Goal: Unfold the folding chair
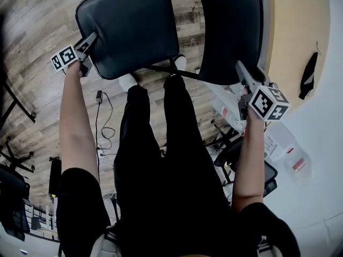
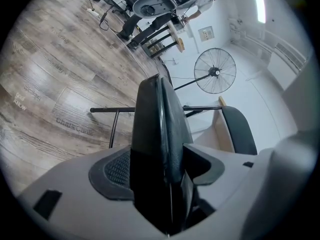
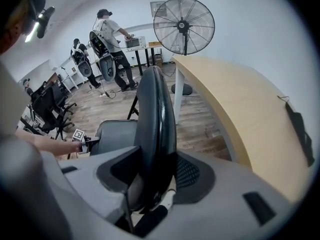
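While the person stands on the wooden floor, the black folding chair hangs in front of the legs, above the white shoes. Its padded seat is at the left and its backrest at the right, and a strip of floor shows between them. The left tongs are clenched on the left edge of the seat, which fills the wide gap between the jaws. The right tongs grasp the lower right edge of the backrest, with its padded rim between both pads. Just beside the backrest runs a curved wooden counter, with a dark object near its edge. A pedestal fan stands at the far end of the counter.
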A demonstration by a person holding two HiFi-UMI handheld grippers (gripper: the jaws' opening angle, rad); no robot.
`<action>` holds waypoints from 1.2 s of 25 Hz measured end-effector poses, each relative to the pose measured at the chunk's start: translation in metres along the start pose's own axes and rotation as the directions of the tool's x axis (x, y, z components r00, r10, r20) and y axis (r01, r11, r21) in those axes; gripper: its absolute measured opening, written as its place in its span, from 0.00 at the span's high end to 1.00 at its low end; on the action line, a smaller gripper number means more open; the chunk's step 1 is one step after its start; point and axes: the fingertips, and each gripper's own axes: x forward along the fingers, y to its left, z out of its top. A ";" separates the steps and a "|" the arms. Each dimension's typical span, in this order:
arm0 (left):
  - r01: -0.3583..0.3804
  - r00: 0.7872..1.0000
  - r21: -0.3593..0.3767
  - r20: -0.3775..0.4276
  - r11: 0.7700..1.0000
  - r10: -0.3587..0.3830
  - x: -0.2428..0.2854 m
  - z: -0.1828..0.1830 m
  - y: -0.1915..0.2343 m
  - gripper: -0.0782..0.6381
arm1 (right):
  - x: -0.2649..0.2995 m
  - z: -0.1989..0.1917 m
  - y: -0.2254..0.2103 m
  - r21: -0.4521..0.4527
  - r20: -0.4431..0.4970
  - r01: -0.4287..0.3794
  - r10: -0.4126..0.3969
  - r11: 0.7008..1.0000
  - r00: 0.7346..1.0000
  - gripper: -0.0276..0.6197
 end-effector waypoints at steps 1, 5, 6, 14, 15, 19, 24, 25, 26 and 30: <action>0.001 1.000 -0.002 -0.005 1.000 -0.001 -0.001 0.000 0.002 0.48 | 0.000 -0.001 0.003 0.001 0.001 0.002 -0.002 1.000 1.000 0.68; 0.006 1.000 -0.002 0.000 1.000 -0.006 -0.003 0.001 0.011 0.48 | 0.002 0.000 0.012 -0.010 0.010 -0.004 0.004 1.000 1.000 0.68; 0.006 1.000 -0.003 0.004 1.000 -0.006 -0.003 0.001 0.013 0.48 | 0.002 0.001 0.015 -0.014 0.014 -0.004 0.004 1.000 1.000 0.68; -0.007 1.000 -0.025 -0.001 1.000 0.007 -0.006 0.000 0.029 0.48 | 0.004 -0.002 0.035 -0.024 0.010 0.002 -0.001 1.000 1.000 0.68; -0.010 1.000 -0.031 -0.005 0.999 0.010 -0.007 0.000 0.031 0.48 | 0.004 -0.002 0.037 -0.027 0.009 0.001 -0.001 1.000 1.000 0.68; -0.016 1.000 -0.039 -0.001 0.999 0.016 -0.009 0.000 0.033 0.48 | 0.003 -0.003 0.041 -0.035 0.008 -0.001 0.001 0.999 1.000 0.68; -0.024 1.000 -0.032 0.011 0.999 0.024 -0.011 0.001 0.034 0.47 | 0.003 -0.004 0.043 0.008 0.026 -0.003 0.002 1.000 1.000 0.68; -0.034 0.999 -0.022 0.015 0.999 0.035 -0.012 0.002 0.034 0.47 | 0.003 -0.004 0.043 0.012 0.032 -0.006 0.005 1.000 0.999 0.68; -0.052 0.998 -0.007 0.022 0.999 0.052 -0.014 0.004 0.034 0.46 | 0.003 -0.003 0.043 0.015 0.037 -0.011 0.010 1.000 0.999 0.68; -0.170 0.985 0.076 0.041 0.983 0.167 -0.032 0.007 0.028 0.43 | -0.007 0.003 0.037 0.029 0.075 0.012 -0.014 1.000 0.997 0.58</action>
